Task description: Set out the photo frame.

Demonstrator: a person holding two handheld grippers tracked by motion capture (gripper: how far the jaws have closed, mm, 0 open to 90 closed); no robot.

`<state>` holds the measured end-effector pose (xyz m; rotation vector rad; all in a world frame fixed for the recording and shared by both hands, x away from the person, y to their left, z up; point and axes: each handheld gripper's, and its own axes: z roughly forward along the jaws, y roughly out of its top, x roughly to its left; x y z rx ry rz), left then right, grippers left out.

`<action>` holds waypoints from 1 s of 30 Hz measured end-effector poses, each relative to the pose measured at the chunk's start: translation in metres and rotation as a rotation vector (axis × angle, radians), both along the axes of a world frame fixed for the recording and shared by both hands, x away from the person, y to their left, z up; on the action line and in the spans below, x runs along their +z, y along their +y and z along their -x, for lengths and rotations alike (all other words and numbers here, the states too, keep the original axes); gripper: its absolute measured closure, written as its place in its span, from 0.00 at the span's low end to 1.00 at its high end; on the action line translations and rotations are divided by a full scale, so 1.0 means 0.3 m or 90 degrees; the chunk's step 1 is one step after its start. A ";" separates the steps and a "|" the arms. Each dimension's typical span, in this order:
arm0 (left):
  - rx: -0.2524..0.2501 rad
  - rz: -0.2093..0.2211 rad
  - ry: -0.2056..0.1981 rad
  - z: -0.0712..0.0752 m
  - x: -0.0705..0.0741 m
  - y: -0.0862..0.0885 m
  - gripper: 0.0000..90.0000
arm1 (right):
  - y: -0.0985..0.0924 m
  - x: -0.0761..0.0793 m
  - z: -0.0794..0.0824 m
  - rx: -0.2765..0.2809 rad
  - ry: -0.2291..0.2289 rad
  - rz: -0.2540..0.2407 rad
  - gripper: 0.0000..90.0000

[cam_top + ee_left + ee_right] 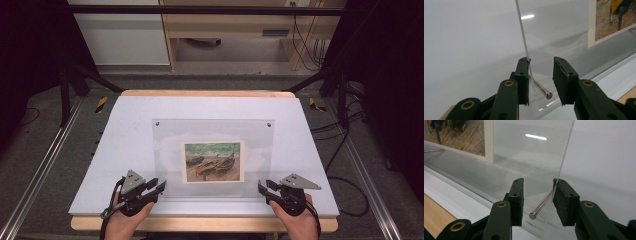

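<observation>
A clear acrylic picture frame (pixel 212 131) lies on the white table top (pixel 125 140), holding a small painting of boats (pixel 213 161). My left gripper (pixel 160 187) is at the frame's near left corner and my right gripper (pixel 262 188) at its near right corner. In the left gripper view the open jaws (pixel 540 62) straddle a metal pin (pixel 541 89) and the sheet's edge (pixel 524 42), which touches the left jaw. In the right gripper view the open jaws (pixel 538 182) straddle another pin (pixel 540 208), and the sheet's edge (pixel 565 157) meets the right jaw.
Two more pins mark the frame's far corners (pixel 157 123) (pixel 269 124). The wooden table edge (pixel 200 224) runs just below my hands. Metal rails (pixel 45 165) flank the table, and cables (pixel 340 150) lie on the floor at the right.
</observation>
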<state>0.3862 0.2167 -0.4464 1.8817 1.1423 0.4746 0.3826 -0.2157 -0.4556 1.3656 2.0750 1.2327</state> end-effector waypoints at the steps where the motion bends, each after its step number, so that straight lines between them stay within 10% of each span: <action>1: 0.000 0.000 0.000 0.000 0.000 0.000 0.73 | 0.000 0.000 0.000 0.000 0.000 0.000 0.68; 30: -0.009 -0.004 0.008 0.010 -0.003 0.004 0.73 | 0.002 -0.006 0.012 0.005 0.006 0.004 0.68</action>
